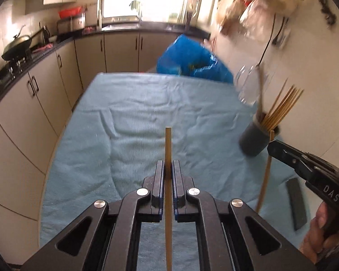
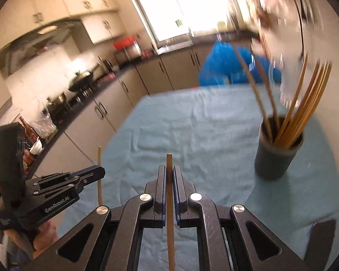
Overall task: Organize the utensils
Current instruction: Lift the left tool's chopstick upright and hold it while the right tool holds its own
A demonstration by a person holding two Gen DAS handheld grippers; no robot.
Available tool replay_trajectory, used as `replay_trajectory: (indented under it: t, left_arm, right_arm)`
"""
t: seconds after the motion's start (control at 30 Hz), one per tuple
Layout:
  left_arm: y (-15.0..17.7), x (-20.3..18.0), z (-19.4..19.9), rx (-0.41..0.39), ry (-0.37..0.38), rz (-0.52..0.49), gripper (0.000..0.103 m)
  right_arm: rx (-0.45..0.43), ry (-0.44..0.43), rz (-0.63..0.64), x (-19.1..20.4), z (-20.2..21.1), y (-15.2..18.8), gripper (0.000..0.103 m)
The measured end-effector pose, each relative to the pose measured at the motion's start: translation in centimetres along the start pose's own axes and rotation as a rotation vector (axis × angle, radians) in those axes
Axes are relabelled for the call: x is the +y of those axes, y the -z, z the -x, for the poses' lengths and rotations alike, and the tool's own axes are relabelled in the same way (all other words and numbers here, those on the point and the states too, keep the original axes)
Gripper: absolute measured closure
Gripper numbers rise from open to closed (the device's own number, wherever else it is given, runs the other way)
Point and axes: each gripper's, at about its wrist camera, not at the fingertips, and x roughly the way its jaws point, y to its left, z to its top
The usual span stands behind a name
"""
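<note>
With most chopsticks already standing in the dark holder [image 2: 279, 151] on the tabletop [image 1: 147, 113], your left tongs [image 1: 168, 169] and right tongs [image 2: 169, 174] each pinch one chopstick [image 1: 168, 144] above it, undelivered.

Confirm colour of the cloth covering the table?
Light blue cloth, plain and wrinkled; it shows best in the left wrist view.

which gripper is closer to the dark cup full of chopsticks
Right. The right gripper, shut on a chopstick, sits just beside the dark cup. The left gripper, shut on its own chopstick, is farther off, over the blue cloth.
</note>
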Motion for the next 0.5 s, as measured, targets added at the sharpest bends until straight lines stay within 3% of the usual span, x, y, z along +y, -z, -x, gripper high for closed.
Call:
replay_trajectory:
  t: [0.17,0.5]
  left_arm:
    - [-0.1,-0.9,2.8,-0.075,0.0,-0.013,0.097]
    - [0.3,-1.9,5.6,-0.119,0.014,-0.028,0.097]
  right_arm:
    - [-0.128,0.008,0.06,1.9,3.4,0.3,0.097]
    - [-0.198,0.022,0.094,2.8,5.6,0.4,0.097]
